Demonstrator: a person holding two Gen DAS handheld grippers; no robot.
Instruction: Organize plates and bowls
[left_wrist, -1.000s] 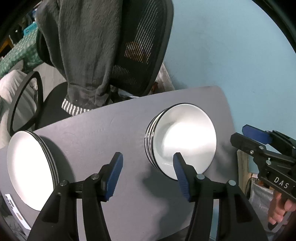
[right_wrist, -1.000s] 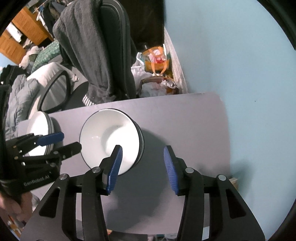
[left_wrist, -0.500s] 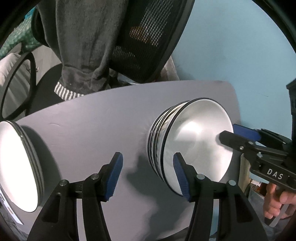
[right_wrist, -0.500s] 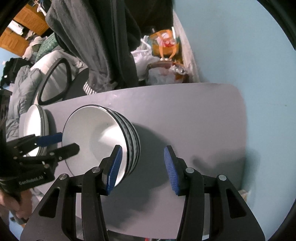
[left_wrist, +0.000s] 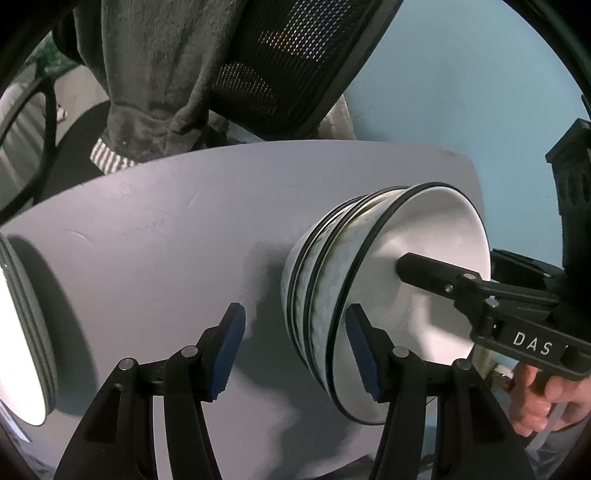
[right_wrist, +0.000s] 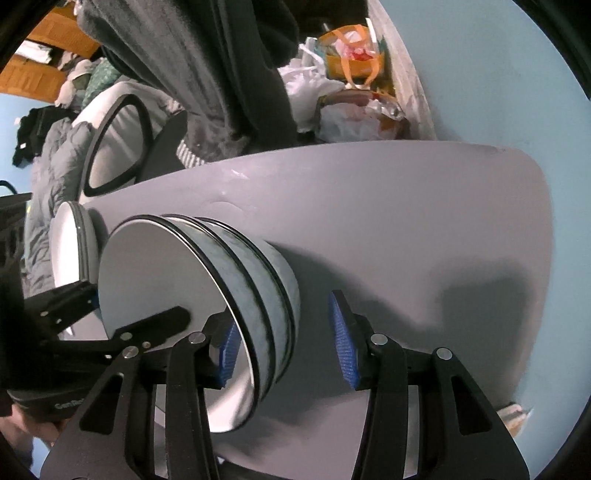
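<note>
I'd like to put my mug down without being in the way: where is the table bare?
Bare table lies right of the bowls, out to the blue wall, and between bowls and plates. It is crowded at the bowls, where the left gripper and right gripper straddle opposite rims.

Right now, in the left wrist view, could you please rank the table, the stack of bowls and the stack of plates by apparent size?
1. Table, largest.
2. Stack of bowls.
3. Stack of plates, smallest as seen, but cut off by the frame edge, so its rank against the bowls is unsure.
</note>
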